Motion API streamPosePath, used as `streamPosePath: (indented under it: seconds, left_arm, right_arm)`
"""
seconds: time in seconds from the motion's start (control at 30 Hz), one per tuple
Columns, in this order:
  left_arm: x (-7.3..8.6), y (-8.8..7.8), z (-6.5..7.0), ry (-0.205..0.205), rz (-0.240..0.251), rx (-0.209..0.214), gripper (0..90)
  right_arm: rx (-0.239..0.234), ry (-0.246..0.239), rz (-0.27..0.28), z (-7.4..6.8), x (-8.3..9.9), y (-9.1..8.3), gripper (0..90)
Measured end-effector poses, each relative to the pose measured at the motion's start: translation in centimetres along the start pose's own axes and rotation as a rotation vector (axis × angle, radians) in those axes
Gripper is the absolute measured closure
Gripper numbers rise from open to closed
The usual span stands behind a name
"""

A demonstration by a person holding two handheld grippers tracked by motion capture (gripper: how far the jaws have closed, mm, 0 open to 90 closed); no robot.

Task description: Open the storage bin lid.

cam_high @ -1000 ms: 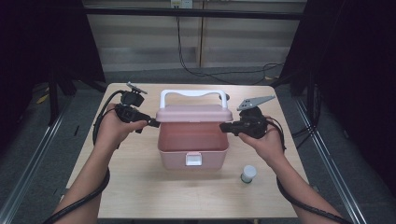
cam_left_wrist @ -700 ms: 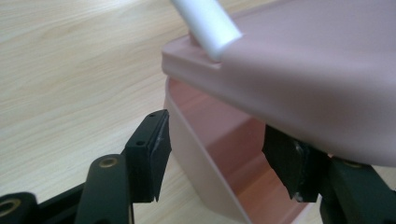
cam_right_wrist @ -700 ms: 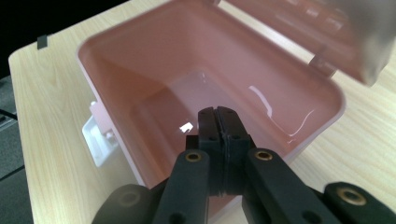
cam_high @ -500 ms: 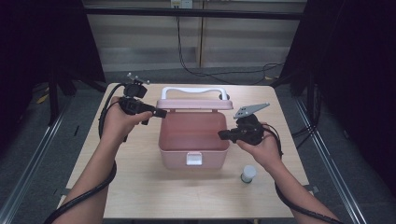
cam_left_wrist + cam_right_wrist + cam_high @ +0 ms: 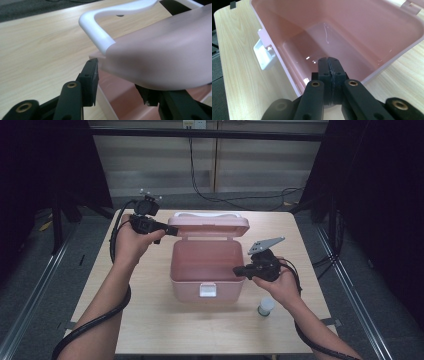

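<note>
Pink plastic storage box (image 5: 207, 265) is standing open mid-table, its lid (image 5: 210, 226) newly raised by the closing left gripper (image 5: 170, 231) while the empty right gripper (image 5: 237, 269) is pressing its rim, jaws together.

A pink plastic storage box (image 5: 206, 265) is set near the middle of the wooden table, its white front latch (image 5: 208, 290) undone. The hinged pink lid (image 5: 210, 226) is raised at the back, its white carry handle (image 5: 100, 32) behind it. The interior is seen empty.
</note>
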State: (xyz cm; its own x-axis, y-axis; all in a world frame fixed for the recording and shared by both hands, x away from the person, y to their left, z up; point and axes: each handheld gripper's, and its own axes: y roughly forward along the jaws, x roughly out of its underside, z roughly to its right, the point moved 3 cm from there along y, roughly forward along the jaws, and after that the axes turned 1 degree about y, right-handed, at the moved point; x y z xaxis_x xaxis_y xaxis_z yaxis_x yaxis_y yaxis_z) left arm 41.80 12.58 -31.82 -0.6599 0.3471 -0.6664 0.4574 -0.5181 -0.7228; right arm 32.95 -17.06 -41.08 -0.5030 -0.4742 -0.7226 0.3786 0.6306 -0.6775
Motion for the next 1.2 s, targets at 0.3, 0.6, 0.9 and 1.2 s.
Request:
streamPosePath:
  seconds: [0.3,0.6,0.9,1.2]
  left_arm:
    - [-1.0,0.1,0.0,-0.015,-0.001,-0.015,64.7]
    - [-1.7,0.3,-0.3,-0.044,-0.016,-0.049,72.9]
    - [-2.5,0.5,-0.6,-0.052,-0.034,-0.064,75.1]
    - [-3.1,0.7,-0.8,-0.061,-0.045,-0.085,77.0]
  right_arm:
    - [-0.013,-0.022,-0.031,-0.5,0.6,0.8,88.5]
    - [-0.014,-0.027,-0.030,-0.6,0.7,0.8,88.6]
    - [-0.021,-0.029,-0.028,-0.6,0.8,0.8,89.9]
    - [-0.024,-0.034,-0.034,-0.6,0.8,0.9,90.0]
